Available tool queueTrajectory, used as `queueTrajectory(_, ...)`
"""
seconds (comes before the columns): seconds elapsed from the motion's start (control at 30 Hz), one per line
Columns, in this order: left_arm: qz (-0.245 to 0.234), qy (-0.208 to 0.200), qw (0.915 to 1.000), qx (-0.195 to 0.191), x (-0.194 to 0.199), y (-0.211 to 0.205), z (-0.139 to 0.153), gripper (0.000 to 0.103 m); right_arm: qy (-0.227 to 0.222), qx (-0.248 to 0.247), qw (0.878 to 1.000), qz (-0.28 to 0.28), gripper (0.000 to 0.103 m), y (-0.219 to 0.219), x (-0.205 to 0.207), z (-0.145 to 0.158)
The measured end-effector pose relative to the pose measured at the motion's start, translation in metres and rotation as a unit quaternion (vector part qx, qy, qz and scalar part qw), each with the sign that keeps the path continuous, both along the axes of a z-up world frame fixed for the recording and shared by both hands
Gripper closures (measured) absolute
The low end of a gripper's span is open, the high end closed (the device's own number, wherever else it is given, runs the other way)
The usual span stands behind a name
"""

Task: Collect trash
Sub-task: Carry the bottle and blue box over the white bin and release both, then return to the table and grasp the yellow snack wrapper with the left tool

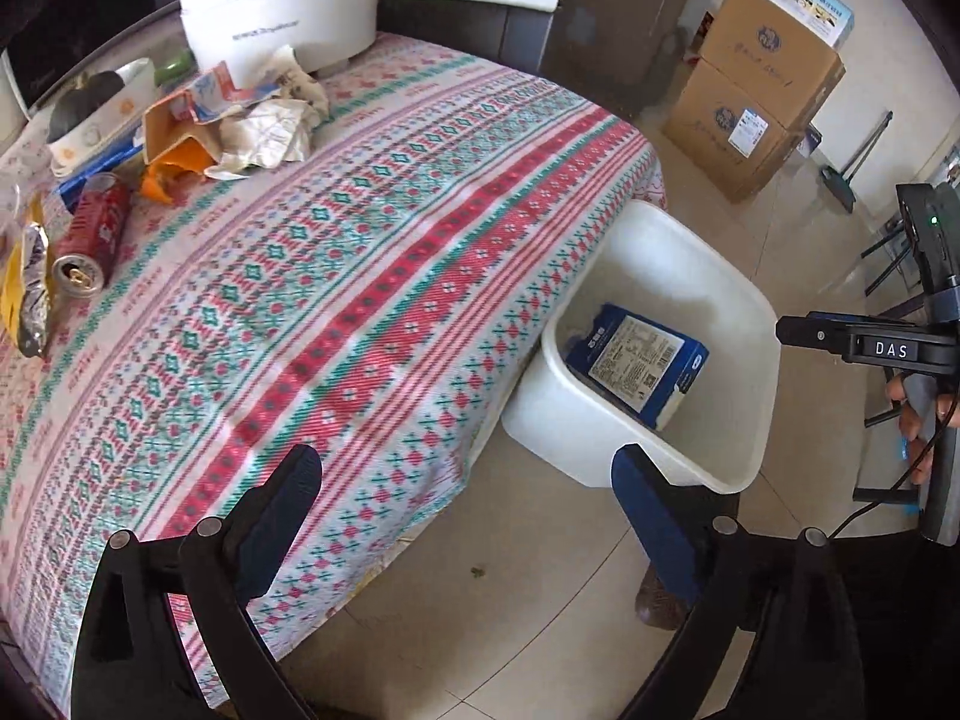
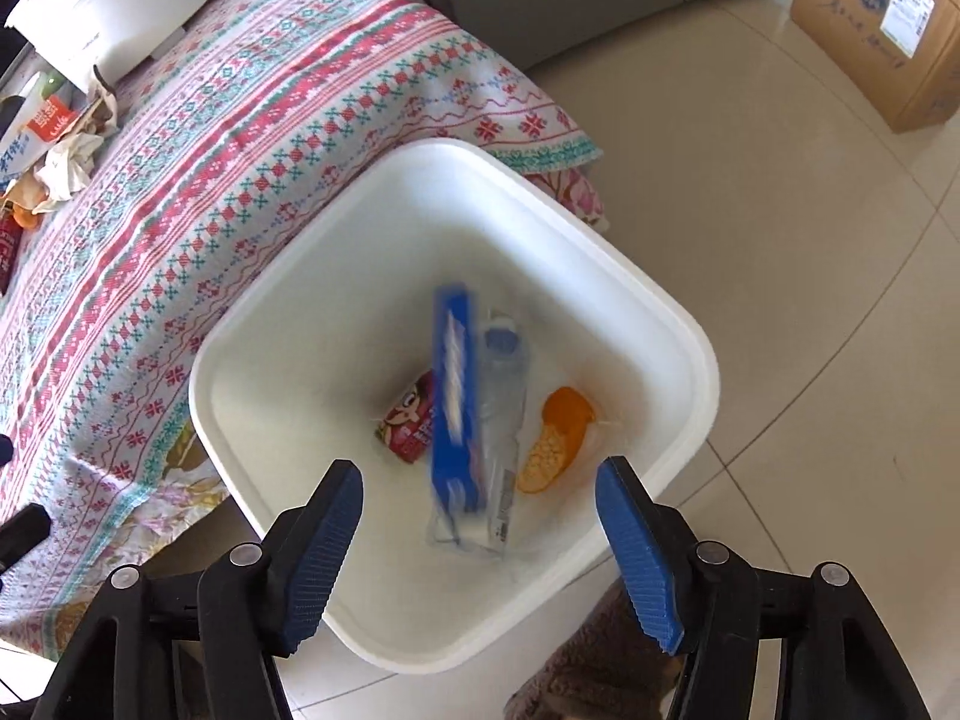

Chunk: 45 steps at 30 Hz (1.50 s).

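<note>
My right gripper (image 2: 480, 480) stands open right above the white bin (image 2: 690, 348). Below its jaws a blue box (image 2: 456, 396) shows blurred inside the bin, free of both pads. A clear plastic bottle (image 2: 501, 414), a red packet (image 2: 408, 426) and orange peel (image 2: 555, 438) lie on the bin's bottom. My left gripper (image 1: 462, 468) is open and empty over the table's near corner, beside the bin (image 1: 660, 240). On the table's far left lie a red can (image 1: 96, 234), crumpled paper (image 1: 264, 132), orange peel (image 1: 174, 171) and a foil wrapper (image 1: 27, 294).
A patterned cloth (image 1: 360, 270) covers the table. A white pot (image 1: 282, 0) with a long handle stands at its back. Stacked cardboard boxes (image 1: 756, 102) sit on the tiled floor beyond the bin. A hand (image 1: 918, 414) holds the other tool at the right.
</note>
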<state>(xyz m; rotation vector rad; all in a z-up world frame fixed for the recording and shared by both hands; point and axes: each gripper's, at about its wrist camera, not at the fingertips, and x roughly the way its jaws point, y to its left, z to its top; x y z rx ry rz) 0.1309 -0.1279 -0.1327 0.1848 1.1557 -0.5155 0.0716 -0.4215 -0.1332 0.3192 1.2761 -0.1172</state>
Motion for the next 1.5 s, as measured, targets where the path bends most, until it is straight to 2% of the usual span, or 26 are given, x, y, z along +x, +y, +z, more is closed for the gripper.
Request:
queueTrajectory(0.1,0.012,-0.015,0.9997,-0.013,0.003,0.025,0.003,0.003,-0.003,-0.01,1.0,0.005,0.03,0.01,0.005,0.003)
queueTrajectory(0.27,0.057,0.002,0.9981,-0.021,0.021,0.061,0.004,0.002,-0.007,-0.014,1.0,0.017,0.029,0.03,0.018,0.009)
queueTrajectory(0.4,0.082,-0.029,0.9962,0.003,0.038,0.093,0.016,0.001,-0.019,-0.025,0.999,0.034,0.028,0.053,0.031,0.018)
queueTrajectory(0.5,0.11,-0.06,0.9916,0.032,0.053,0.12,0.021,0.0,-0.038,-0.046,0.997,0.051,0.026,0.074,0.042,0.027)
queueTrajectory(0.7,0.176,-0.104,0.9781,0.042,0.089,0.176,0.024,0.0,-0.065,-0.066,0.993,0.079,0.022,0.118,0.069,0.035)
queueTrajectory(0.77,0.192,-0.109,0.9743,0.046,0.1,0.19,0.022,0.0,-0.067,-0.064,0.992,0.088,0.021,0.133,0.079,0.034)
queueTrajectory(0.87,0.213,-0.102,0.9712,0.03,0.114,0.207,0.014,0.0,-0.066,-0.067,0.991,0.097,0.021,0.153,0.091,0.031)
queueTrajectory(1.0,0.231,-0.105,0.9669,0.025,0.129,0.223,0.003,0.0,-0.066,-0.061,0.99,0.105,0.021,0.176,0.103,0.028)
queueTrajectory(1.17,0.242,-0.112,0.9607,0.077,0.144,0.23,-0.014,0.0,-0.072,-0.022,0.993,0.091,0.021,0.194,0.113,0.028)
queueTrajectory(1.23,0.25,-0.109,0.9583,0.085,0.15,0.234,-0.02,0.0,-0.071,-0.006,0.994,0.087,0.02,0.2,0.115,0.026)
queueTrajectory(1.33,0.279,-0.112,0.9517,0.061,0.155,0.248,-0.023,0.0,-0.066,0.006,0.994,0.086,0.02,0.209,0.117,0.022)
queueTrajectory(1.43,0.307,-0.109,0.9454,-0.004,0.157,0.262,-0.021,0.0,-0.061,0.006,0.994,0.086,0.02,0.215,0.116,0.019)
queueTrajectory(1.5,0.305,-0.114,0.9447,-0.036,0.161,0.266,-0.02,0.0,-0.06,0.009,0.995,0.085,0.02,0.217,0.115,0.017)
